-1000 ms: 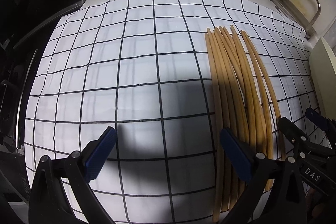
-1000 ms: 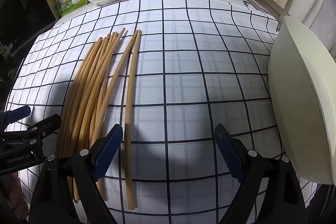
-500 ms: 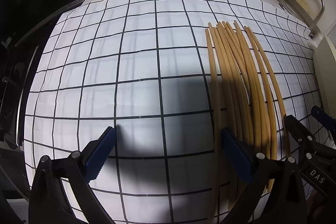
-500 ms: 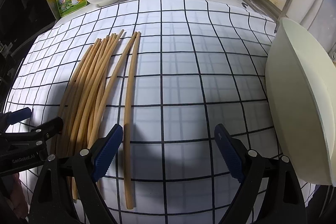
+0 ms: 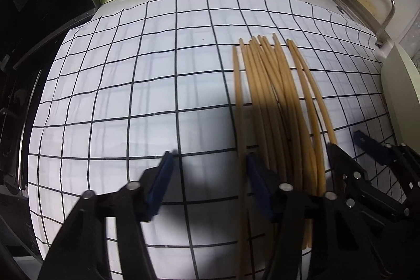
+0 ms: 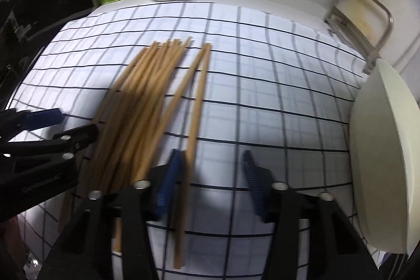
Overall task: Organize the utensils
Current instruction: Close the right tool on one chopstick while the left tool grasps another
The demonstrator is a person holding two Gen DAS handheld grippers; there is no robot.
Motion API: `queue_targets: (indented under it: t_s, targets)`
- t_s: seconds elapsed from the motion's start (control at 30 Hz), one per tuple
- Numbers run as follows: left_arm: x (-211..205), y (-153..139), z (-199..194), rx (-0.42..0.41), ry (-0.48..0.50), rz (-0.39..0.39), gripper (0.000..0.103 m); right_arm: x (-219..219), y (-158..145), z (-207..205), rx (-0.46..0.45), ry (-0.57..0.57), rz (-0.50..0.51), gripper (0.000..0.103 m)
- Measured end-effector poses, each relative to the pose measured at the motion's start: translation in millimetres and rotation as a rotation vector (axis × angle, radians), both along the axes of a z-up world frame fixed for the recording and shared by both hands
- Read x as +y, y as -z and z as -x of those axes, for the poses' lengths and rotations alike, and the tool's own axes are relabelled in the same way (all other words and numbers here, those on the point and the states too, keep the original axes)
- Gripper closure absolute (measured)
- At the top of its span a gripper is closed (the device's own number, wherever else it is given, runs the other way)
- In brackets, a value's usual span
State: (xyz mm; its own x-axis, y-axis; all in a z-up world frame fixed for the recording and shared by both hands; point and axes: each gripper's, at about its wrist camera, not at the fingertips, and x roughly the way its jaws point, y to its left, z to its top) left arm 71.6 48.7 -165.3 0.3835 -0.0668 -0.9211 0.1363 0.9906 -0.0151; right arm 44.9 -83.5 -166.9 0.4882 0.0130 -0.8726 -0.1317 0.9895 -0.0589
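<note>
A loose fan of long tan wooden chopsticks [image 5: 273, 106] lay on the black-gridded white cloth [image 5: 131, 85] over the tabletop. Both jaws had just been closing, yet nothing was clamped: the left hand-held gripper [image 5: 208, 175] and the right hand-held gripper [image 6: 211, 169] stood half apart. The sticks would best be swept together from both sides before being pinched.
</note>
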Motion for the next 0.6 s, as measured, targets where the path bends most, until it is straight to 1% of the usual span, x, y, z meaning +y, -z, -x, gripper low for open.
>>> queue_targets:
  t_s: [0.03, 0.07, 0.1, 0.13, 0.17, 0.3, 0.4, 0.6]
  targets:
    - [-1.0, -0.8, 0.5, 0.001, 0.005, 0.005, 0.065, 2.3, 0.1, -0.7, 0.003, -0.01, -0.002, 0.078]
    - [-1.7, -1.6, 0.4, 0.004, 0.013, 0.012, 0.071, 3.8, 0.2, -1.1, 0.011, -0.024, -0.013, 0.081]
    - [-1.9, -2.1, 0.4, 0.009, 0.02, 0.019, 0.082, 4.8, 0.0, -0.9, 0.016, -0.029, -0.021, 0.09]
    - [-1.8, -2.4, -0.3, 0.018, 0.028, 0.034, 0.092, 4.3, -0.3, -1.5, 0.019, -0.029, -0.024, 0.095]
    - [-2.0, -2.4, -0.9, 0.028, 0.035, 0.049, 0.095, 3.6, -0.7, -1.8, 0.021, -0.028, -0.025, 0.096]
    - [1.2, -2.7, -2.9, 0.05, 0.043, 0.069, 0.095, -6.2, -3.9, -1.8, 0.028, 0.001, -0.087, 0.097]
    - [5.6, -7.2, -2.0, 0.053, 0.043, 0.074, 0.095, -15.9, -13.1, -0.2, 0.022, 0.035, -0.131, 0.097]
    - [7.0, -31.2, 1.4, 0.033, 0.056, 0.082, 0.095, -27.3, -36.7, 4.1, 0.002, 0.061, -0.183, 0.097]
